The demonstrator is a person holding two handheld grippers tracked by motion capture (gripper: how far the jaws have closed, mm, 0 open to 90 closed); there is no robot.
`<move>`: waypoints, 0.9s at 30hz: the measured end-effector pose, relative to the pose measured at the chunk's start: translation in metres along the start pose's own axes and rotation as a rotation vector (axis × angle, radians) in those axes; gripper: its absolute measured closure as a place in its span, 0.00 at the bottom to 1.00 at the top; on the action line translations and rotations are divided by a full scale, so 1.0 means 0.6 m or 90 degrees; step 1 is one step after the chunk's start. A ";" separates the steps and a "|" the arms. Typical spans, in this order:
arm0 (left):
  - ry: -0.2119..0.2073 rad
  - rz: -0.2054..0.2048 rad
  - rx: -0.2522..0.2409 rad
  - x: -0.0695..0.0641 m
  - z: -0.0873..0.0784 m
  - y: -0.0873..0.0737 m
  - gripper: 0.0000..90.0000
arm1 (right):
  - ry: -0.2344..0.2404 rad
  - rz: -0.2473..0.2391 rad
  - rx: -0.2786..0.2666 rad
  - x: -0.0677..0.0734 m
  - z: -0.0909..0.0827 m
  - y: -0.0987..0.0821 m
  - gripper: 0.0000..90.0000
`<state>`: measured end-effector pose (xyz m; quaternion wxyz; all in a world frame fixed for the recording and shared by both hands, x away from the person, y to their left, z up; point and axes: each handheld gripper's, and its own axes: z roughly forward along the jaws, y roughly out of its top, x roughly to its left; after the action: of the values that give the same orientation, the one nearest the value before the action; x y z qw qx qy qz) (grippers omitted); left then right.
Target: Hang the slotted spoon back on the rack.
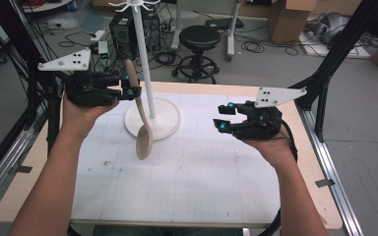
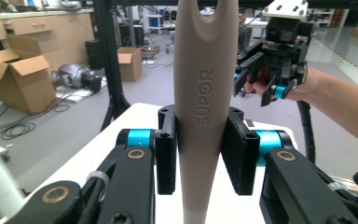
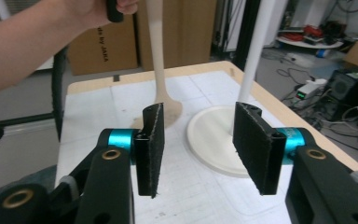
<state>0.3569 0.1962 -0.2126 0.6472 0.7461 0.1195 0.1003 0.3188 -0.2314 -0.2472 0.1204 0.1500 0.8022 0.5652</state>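
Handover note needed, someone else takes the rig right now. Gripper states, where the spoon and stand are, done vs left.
Left gripper: shut on the spoon handle, bowl hanging down, lifted off the table.
Right gripper: open, holding nothing, hovering right of the stand.
Stand: upright at the back of the table; hooks at its top, nothing hung on them.
Done: spoon picked up.
Left, probably: hang the spoon by its handle slot on a hook.
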 end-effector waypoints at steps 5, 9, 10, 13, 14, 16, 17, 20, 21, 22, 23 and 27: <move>0.020 -0.006 -0.002 0.011 -0.023 0.003 0.76 | -0.026 0.002 -0.003 -0.004 -0.011 -0.005 0.50; 0.027 -0.010 -0.010 0.018 -0.040 0.004 0.76 | -0.047 0.006 -0.015 -0.006 -0.018 -0.010 0.45; 0.030 -0.011 -0.012 0.019 -0.043 0.004 0.76 | -0.057 0.009 -0.027 -0.006 -0.023 -0.014 0.43; 0.037 -0.015 -0.013 0.025 -0.052 0.004 0.76 | -0.067 0.013 -0.039 -0.005 -0.028 -0.019 0.40; 0.039 -0.016 -0.013 0.027 -0.055 0.005 0.76 | -0.075 0.017 -0.049 -0.005 -0.031 -0.023 0.37; 0.042 -0.019 -0.015 0.031 -0.058 0.005 0.76 | -0.079 0.025 -0.053 -0.005 -0.032 -0.027 0.34; 0.044 -0.019 -0.013 0.033 -0.059 0.006 0.76 | -0.085 0.024 -0.052 -0.006 -0.032 -0.029 0.33; 0.047 -0.018 -0.012 0.037 -0.061 0.010 0.76 | -0.092 0.029 -0.054 -0.008 -0.031 -0.032 0.31; 0.048 -0.016 -0.011 0.038 -0.061 0.012 0.76 | -0.094 0.030 -0.056 -0.009 -0.031 -0.033 0.30; 0.048 -0.015 -0.009 0.039 -0.062 0.014 0.76 | -0.100 0.034 -0.059 -0.011 -0.031 -0.036 0.28; 0.051 -0.013 -0.009 0.039 -0.063 0.017 0.76 | -0.101 0.034 -0.059 -0.012 -0.031 -0.037 0.28; 0.054 -0.016 -0.014 0.040 -0.066 0.019 0.76 | -0.103 0.044 -0.064 -0.015 -0.032 -0.040 0.23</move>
<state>0.3680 0.2396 -0.1959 0.6511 0.7324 0.1552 0.1252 0.3175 -0.2592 -0.2635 0.1729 0.2167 0.7548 0.5946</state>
